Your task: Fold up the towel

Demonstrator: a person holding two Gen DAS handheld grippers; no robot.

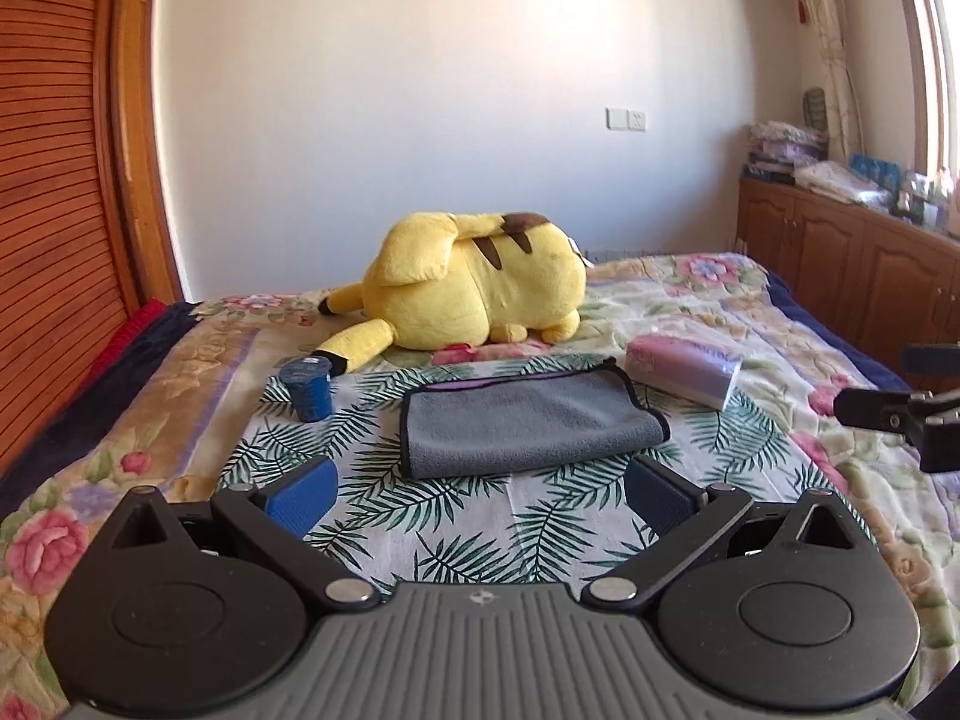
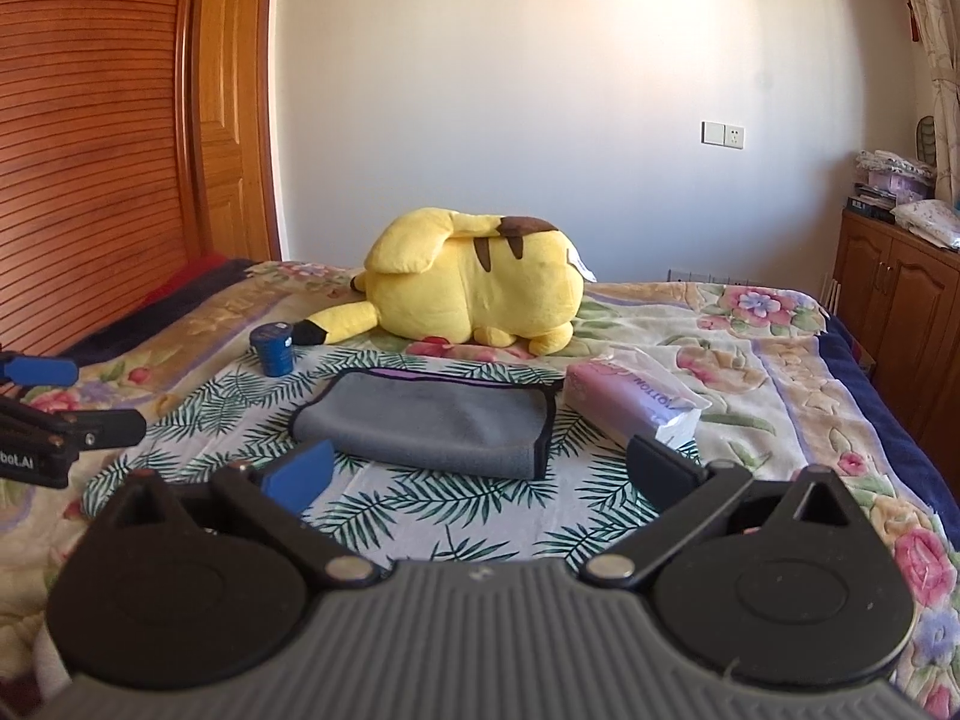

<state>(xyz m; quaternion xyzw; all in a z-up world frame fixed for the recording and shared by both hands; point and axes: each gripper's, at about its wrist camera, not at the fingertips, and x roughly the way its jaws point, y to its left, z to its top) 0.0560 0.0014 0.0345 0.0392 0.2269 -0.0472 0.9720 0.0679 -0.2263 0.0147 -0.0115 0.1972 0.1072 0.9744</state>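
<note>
A grey towel (image 1: 528, 423) with black trim and a purple inner edge lies folded on the palm-leaf cloth (image 1: 456, 528) on the bed. It also shows in the right wrist view (image 2: 432, 423). My left gripper (image 1: 480, 495) is open and empty, just short of the towel's near edge, above the cloth. My right gripper (image 2: 480, 477) is open and empty, also just short of the towel. The right gripper's fingers show at the right edge of the left wrist view (image 1: 882, 411). The left gripper's fingers show at the left edge of the right wrist view (image 2: 72, 420).
A yellow plush toy (image 1: 480, 294) lies behind the towel. A blue cup (image 1: 309, 387) stands to the towel's left. A pink tissue pack (image 1: 684, 372) lies to its right. A wooden cabinet (image 1: 852, 264) runs along the bed's right side, a wooden wardrobe (image 1: 54, 210) on the left.
</note>
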